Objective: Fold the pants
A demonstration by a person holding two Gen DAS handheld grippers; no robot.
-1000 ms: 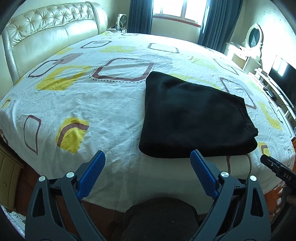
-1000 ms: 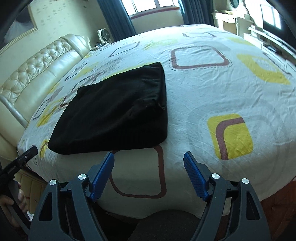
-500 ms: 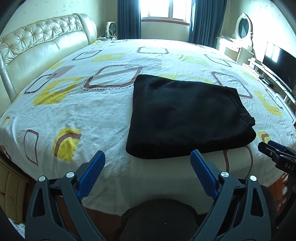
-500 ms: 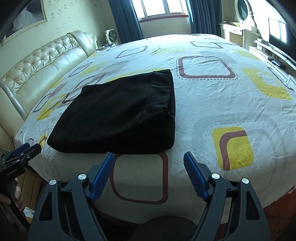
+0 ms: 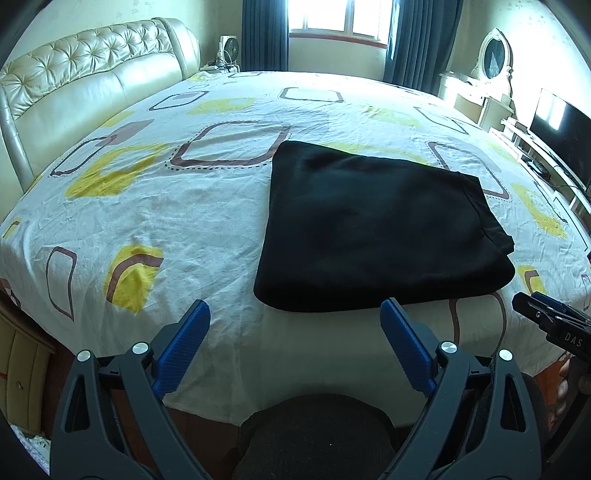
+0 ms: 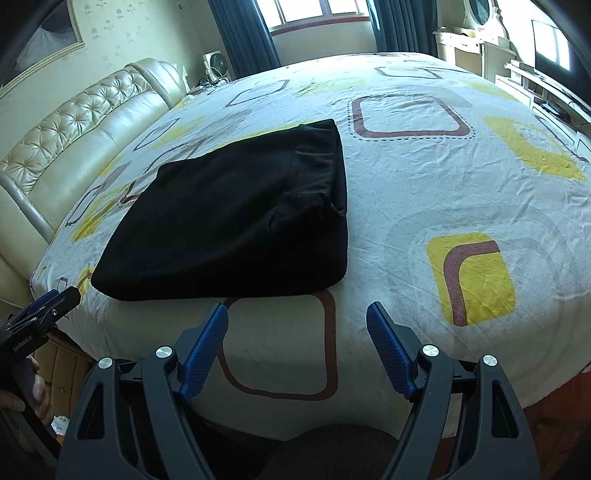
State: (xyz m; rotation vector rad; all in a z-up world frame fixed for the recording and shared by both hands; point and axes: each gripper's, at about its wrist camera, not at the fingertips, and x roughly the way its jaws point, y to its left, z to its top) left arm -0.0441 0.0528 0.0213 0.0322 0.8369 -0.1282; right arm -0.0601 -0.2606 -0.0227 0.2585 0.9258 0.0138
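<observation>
The black pants (image 5: 380, 229) lie folded into a flat rectangle on the bed, near its front edge; they also show in the right wrist view (image 6: 236, 221). My left gripper (image 5: 295, 314) is open and empty, held off the bed's front edge, just short of the pants' near edge. My right gripper (image 6: 297, 317) is open and empty, also off the front edge, below the pants' near right corner. Each gripper shows at the side of the other's view: the right one (image 5: 550, 317) and the left one (image 6: 40, 314).
The round bed (image 5: 184, 206) has a white sheet with yellow and brown squares. A cream tufted headboard (image 5: 85, 99) curves on the left. A TV (image 5: 561, 140) and a dresser with mirror (image 5: 491, 85) stand on the right. A window with dark curtains (image 5: 332, 22) is behind.
Both grippers have drawn back and levelled a little, staying open. The pants have not moved on the bed.
</observation>
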